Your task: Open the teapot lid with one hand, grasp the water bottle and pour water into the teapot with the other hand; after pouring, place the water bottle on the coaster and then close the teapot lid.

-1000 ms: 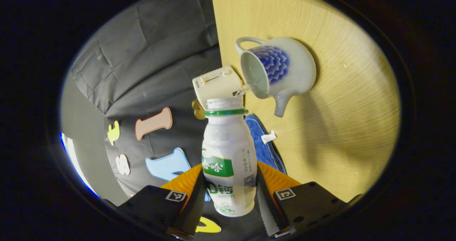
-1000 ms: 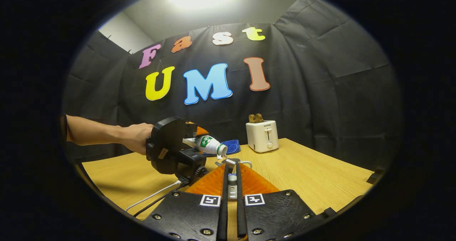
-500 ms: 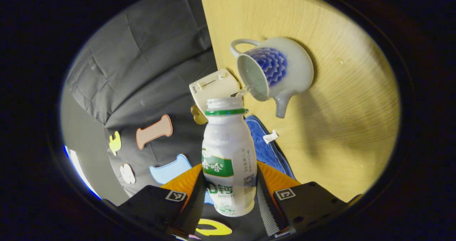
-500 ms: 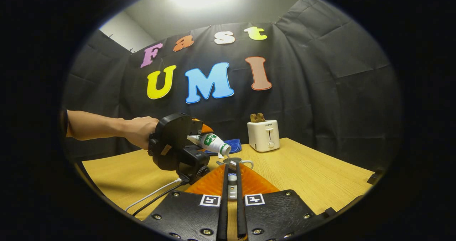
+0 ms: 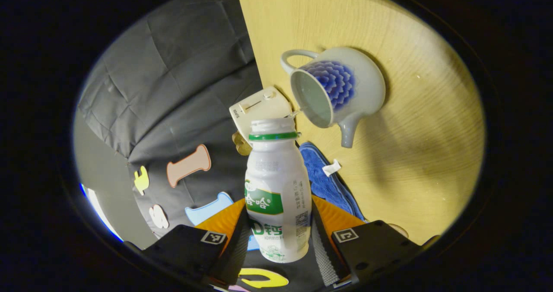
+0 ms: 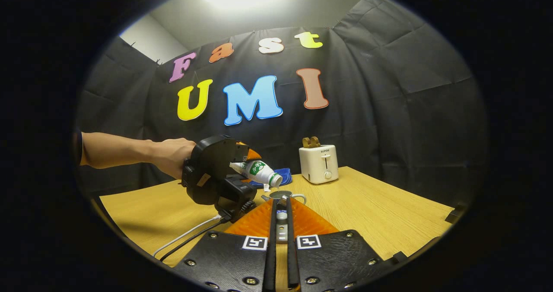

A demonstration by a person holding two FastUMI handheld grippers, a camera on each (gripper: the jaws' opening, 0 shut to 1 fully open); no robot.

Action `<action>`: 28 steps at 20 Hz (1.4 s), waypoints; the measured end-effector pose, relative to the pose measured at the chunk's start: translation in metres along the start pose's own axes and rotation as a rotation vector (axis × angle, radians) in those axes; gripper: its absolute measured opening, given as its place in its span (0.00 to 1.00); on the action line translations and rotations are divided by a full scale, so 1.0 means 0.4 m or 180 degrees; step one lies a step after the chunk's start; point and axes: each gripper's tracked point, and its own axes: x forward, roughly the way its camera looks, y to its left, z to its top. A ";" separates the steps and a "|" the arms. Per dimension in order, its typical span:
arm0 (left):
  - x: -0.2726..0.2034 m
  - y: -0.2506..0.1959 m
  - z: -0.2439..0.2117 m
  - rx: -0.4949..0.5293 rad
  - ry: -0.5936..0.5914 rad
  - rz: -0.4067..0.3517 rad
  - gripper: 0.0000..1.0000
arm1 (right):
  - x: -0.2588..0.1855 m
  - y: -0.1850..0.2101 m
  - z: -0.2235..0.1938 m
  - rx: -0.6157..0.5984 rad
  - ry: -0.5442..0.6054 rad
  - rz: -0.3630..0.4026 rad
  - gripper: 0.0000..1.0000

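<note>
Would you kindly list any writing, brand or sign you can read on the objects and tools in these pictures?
water bottle: printed label with a square code, too curved and small to quote.
toaster: small mark on its front, too small to read.
left hand-held gripper: square coded markers, no words.
teapot: painted pattern, no text.

Place: staged recording booth, not a lived-in kitchen
Walls: black cloth behind the table
Props: toaster at the table's back edge

Teapot mostly behind right tongs
</note>
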 end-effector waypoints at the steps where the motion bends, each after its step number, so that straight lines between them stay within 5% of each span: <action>1: 0.002 -0.004 0.001 -0.0008 -0.0003 -0.0019 0.80 | 0.000 0.000 -0.001 0.0001 -0.0004 -0.0003 0.10; 9: 0.020 -0.039 0.009 -0.0143 -0.0037 -0.0129 0.80 | -0.005 -0.001 0.015 0.0022 -0.0064 -0.0001 0.10; 16: 0.021 -0.065 0.040 -0.0712 -0.0218 -0.0175 0.78 | -0.015 0.010 0.030 -0.0001 -0.0127 0.0016 0.10; 21: 0.005 -0.095 0.048 -0.1781 -0.0368 -0.0213 0.81 | -0.033 0.022 0.079 -0.0028 -0.0285 0.0000 0.11; 22: -0.002 -0.099 0.045 -0.2017 -0.0387 -0.0218 0.69 | -0.037 0.028 0.086 -0.0029 -0.0299 0.0004 0.11; 25: -0.027 -0.097 0.031 -0.2704 -0.0506 -0.0152 0.81 | -0.052 0.022 0.082 -0.0043 -0.0267 -0.0067 0.11; 27: -0.044 -0.120 0.011 -0.3265 -0.0513 -0.0186 0.75 | -0.055 0.021 0.078 -0.0012 -0.0208 -0.0104 0.11; 28: -0.055 -0.121 -0.011 -0.3525 -0.0514 -0.0142 0.81 | -0.051 0.022 0.075 -0.0006 -0.0179 -0.0104 0.11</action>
